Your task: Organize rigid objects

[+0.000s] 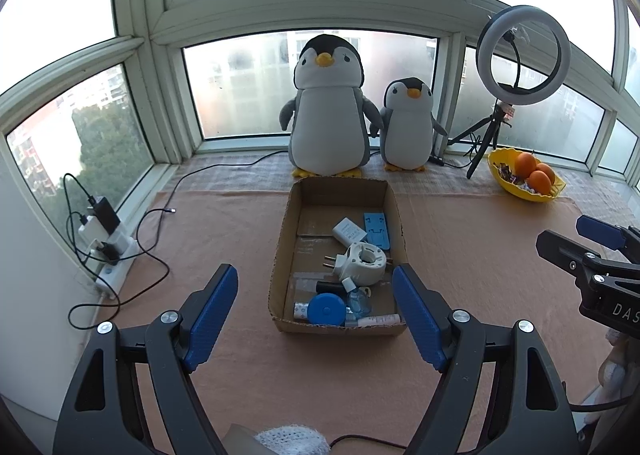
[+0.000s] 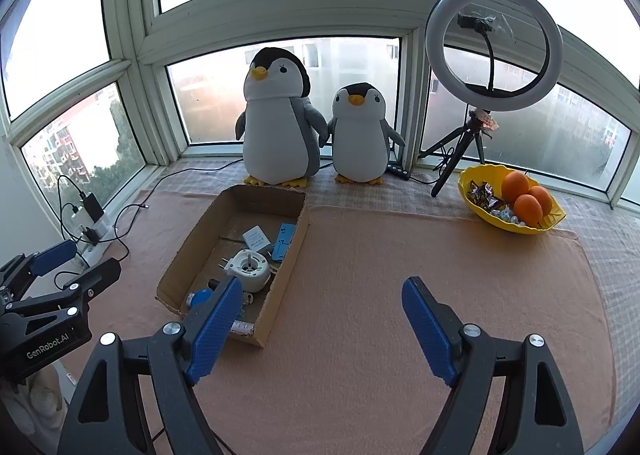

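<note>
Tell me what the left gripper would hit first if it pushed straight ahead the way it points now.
Likely the cardboard box: the open left gripper is aimed at its near end, around the blue round case. Depth is unclear, so it could meet the near wall first.

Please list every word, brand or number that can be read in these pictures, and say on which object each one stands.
"GenRobot.AI": on the black body of the left gripper, seen in the right wrist view.
"DAS", cut off by the picture's edge: on the black body of the right gripper, seen in the left wrist view.
Print on the white charger in the cardboard box: too small to read.
</note>
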A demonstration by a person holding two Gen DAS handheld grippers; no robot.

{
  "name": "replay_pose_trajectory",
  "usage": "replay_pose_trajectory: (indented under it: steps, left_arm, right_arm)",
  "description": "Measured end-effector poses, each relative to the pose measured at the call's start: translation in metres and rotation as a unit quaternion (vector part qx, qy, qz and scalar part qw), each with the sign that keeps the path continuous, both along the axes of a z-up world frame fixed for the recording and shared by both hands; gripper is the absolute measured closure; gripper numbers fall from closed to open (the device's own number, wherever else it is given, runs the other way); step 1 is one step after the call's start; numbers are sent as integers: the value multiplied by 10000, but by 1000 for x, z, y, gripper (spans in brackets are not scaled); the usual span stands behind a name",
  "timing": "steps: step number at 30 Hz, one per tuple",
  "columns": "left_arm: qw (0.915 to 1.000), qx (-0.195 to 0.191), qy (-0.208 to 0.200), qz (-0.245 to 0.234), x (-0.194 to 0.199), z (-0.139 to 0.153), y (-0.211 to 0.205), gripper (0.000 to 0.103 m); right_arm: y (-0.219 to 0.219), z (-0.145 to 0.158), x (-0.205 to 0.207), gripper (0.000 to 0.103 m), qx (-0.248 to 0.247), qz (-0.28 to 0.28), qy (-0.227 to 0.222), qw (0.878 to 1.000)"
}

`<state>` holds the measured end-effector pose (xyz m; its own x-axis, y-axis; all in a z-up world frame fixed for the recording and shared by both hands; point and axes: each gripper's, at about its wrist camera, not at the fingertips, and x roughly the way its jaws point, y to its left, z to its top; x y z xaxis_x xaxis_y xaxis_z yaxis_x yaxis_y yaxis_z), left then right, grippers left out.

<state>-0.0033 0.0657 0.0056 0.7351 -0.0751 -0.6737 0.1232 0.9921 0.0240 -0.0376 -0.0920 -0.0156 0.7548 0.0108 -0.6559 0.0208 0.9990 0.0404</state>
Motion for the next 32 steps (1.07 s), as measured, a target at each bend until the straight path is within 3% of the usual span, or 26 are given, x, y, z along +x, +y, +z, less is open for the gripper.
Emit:
replay_pose_trajectory:
  steps: [32]
  left_arm:
    - [9999,-81,83,-29,4,-1,1,23]
  right_arm:
    - [-1,-4,3,24,-22,66,95,9999]
